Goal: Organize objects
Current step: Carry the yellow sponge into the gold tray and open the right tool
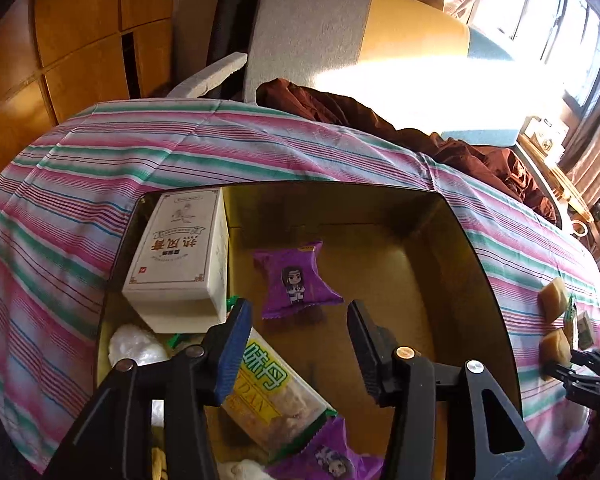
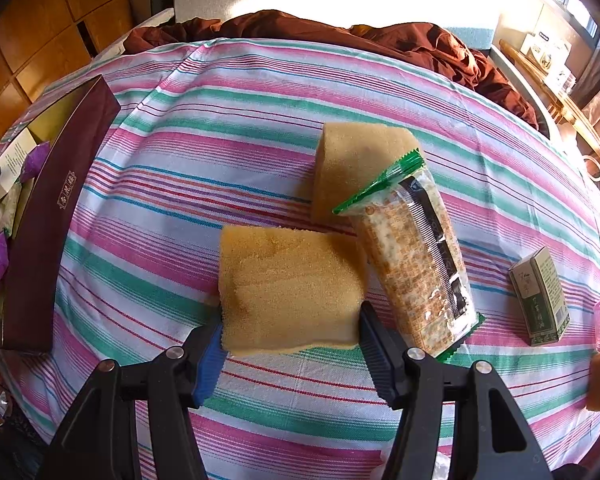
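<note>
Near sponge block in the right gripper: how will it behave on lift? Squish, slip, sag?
The sponge block looks porous and foam-like, so it will probably compress between the right gripper pads rather than resist. Probably light for its bulk. Its coarse surface should grip the ribbed pads; slipping seems unlikely. Gripped at its near edge, the far end may droop slightly.

Your left gripper [image 1: 296,344] is pointing steeply downward, its jaws standing apart with nothing between them. Your right gripper [image 2: 290,344] is tilting down too, its jaws pressing something between them.
</note>
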`<action>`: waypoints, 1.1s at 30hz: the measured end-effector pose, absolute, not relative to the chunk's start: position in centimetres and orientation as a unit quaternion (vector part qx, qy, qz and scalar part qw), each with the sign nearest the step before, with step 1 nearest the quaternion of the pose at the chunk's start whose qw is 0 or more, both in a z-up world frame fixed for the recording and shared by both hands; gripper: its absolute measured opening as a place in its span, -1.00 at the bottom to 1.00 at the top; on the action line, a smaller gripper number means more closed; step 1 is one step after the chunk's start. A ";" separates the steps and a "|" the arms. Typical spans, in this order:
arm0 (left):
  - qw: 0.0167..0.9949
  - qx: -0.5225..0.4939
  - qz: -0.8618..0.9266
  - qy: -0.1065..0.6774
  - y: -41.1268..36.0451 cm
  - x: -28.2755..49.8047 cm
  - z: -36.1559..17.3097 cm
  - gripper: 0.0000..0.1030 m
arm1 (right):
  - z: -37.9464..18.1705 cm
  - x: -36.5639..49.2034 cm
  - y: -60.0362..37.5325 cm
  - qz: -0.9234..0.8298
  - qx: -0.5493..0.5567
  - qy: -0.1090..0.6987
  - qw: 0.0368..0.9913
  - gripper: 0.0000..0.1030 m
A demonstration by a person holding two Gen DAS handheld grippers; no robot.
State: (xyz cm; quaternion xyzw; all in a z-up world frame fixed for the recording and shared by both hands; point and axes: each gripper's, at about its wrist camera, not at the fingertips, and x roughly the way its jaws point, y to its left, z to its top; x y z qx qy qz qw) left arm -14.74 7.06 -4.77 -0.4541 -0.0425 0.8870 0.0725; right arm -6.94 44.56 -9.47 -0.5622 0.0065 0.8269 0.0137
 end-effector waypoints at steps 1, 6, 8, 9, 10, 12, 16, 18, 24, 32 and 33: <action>0.074 -0.448 0.890 -0.041 6.9 -14.0 -4.3 0.05 | -9.5 -6.9 44.5 0.827 -0.562 0.005 0.014 0.19; 0.083 -0.424 0.901 -0.038 6.5 -10.1 -2.9 0.16 | -9.6 -6.9 44.2 0.826 -0.564 -0.009 0.018 0.19; 0.088 -0.420 0.903 -0.037 6.6 -8.9 -2.6 0.18 | -9.6 -6.9 44.3 0.825 -0.564 -0.014 0.018 0.19; 0.090 -0.418 0.903 -0.036 6.6 -8.3 -2.6 0.19 | -9.6 -6.9 44.3 0.826 -0.564 -0.015 0.018 0.19; 0.092 -0.417 0.904 -0.036 6.7 -7.7 -2.5 0.21 | -9.6 -6.7 44.3 0.826 -0.564 -0.016 0.019 0.19; 0.094 -0.415 0.904 -0.034 6.9 -6.6 -2.5 0.22 | -9.7 -6.8 44.2 0.826 -0.563 -0.019 0.020 0.19; 0.098 -0.412 0.905 -0.021 7.2 -5.0 -2.5 0.23 | -9.9 -7.1 44.2 0.826 -0.562 -0.023 0.023 0.19; 0.096 -0.411 0.906 -0.017 7.0 -4.4 -2.5 0.24 | -9.8 -7.2 44.1 0.827 -0.562 -0.023 0.024 0.18; 0.074 -0.408 0.910 -0.009 5.4 -2.8 -2.8 0.29 | -9.8 -7.3 43.9 0.826 -0.563 -0.024 0.031 0.18; 0.060 -0.396 0.916 -0.006 3.9 -1.5 -2.5 0.30 | -9.8 -7.4 43.5 0.823 -0.565 -0.028 0.047 0.17; 0.060 -0.395 0.917 -0.008 3.8 -1.5 -2.5 0.31 | -9.7 -7.4 43.4 0.823 -0.566 -0.026 0.051 0.17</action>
